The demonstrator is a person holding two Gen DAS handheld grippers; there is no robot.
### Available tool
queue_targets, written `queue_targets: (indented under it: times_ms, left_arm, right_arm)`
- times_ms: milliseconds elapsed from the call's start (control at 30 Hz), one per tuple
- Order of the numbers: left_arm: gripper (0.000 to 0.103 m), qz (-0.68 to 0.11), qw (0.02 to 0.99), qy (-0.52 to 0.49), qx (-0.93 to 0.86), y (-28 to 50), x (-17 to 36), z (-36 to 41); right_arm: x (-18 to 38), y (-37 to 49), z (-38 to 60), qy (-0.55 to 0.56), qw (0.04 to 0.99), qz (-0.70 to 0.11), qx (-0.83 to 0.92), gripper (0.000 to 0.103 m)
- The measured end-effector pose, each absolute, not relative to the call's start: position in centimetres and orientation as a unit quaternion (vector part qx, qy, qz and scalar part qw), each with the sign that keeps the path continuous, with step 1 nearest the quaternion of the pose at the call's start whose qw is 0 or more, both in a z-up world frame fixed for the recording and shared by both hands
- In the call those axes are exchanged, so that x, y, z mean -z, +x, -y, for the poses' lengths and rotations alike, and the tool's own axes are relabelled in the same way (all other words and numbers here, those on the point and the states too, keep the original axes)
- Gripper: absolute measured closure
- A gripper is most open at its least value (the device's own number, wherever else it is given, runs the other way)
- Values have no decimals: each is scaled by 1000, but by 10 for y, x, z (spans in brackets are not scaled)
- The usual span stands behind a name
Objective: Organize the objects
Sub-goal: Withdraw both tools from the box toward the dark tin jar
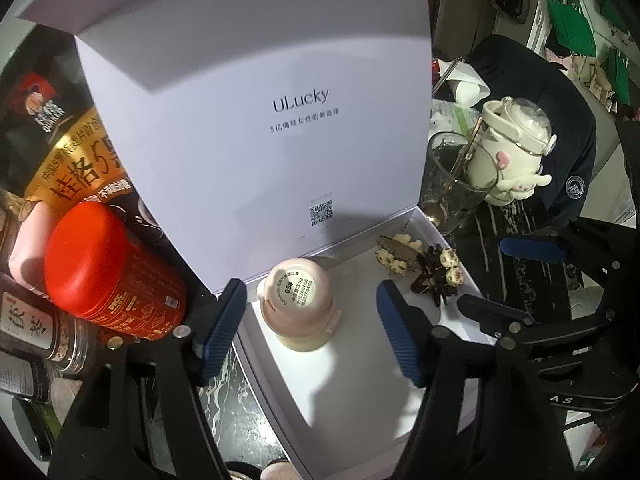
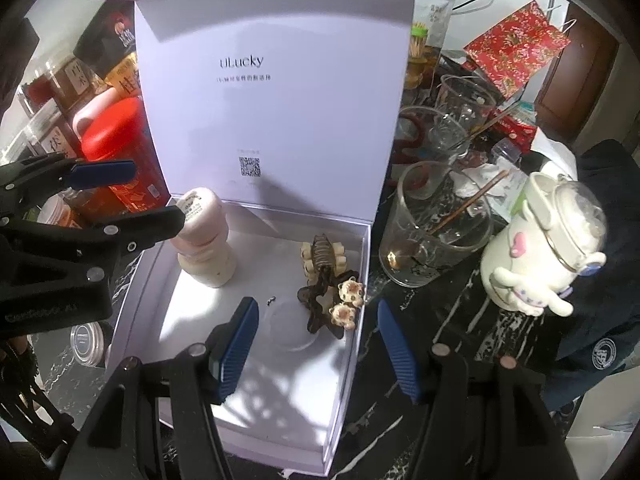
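Box: a white box (image 1: 360, 380) stands open on the dark marbled tabletop (image 1: 236, 412); its lid (image 1: 256, 120) is upright at the back, with "ULucky" and a QR code printed on it.
Bottle: a small pink bottle (image 1: 298, 304) stands upside down inside the box, near the left back corner, with its round label on top.
Clips: dark hair clips (image 1: 430, 276) with small cream figures lie by the right wall of the box, apart from the bottle.
Left view only: the printed label on the bottle can be read in part ("05#"); beside the box on the left there is a red can (image 1: 108, 268) and jars with Chinese text.
Right view only: the whole floor of the box, a clear round lid (image 2: 290, 326) lying flat in it just beside the clips, three empty glasses (image 2: 434, 224) at the right, a red patterned bag (image 2: 520, 48) behind them.
Both views: a cream cup (image 2: 540, 240) with a plush figure stands right of the box.
Left tongs (image 1: 312, 328): half open, above the bottle; the pads do not touch it and hold nothing.
Right tongs (image 2: 318, 346): half open, above the front right part of the box, over the clear lid and the right wall; they are empty.
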State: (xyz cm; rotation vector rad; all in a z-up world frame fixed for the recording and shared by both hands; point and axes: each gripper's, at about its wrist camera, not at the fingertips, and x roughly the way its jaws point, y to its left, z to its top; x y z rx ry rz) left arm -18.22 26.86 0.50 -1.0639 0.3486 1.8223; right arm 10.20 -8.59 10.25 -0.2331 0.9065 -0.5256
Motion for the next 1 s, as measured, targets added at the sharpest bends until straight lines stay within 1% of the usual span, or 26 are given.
queue_targets:
  times_ms: [267, 567, 1000]
  left_arm:
    - [30, -134, 480, -431, -753, -172, -23, -251]
    - [28, -129, 475, -428, -758, -153, -36, -226]
    - [27, -124, 472, -422, -764, -122, -51, -188]
  right_arm:
    - [-112, 80, 69, -108, 862, -421, 263, 33]
    - [-113, 54, 50, -101, 861, -418, 270, 32]
    - [-109, 16, 22, -94, 860, -421, 274, 32]
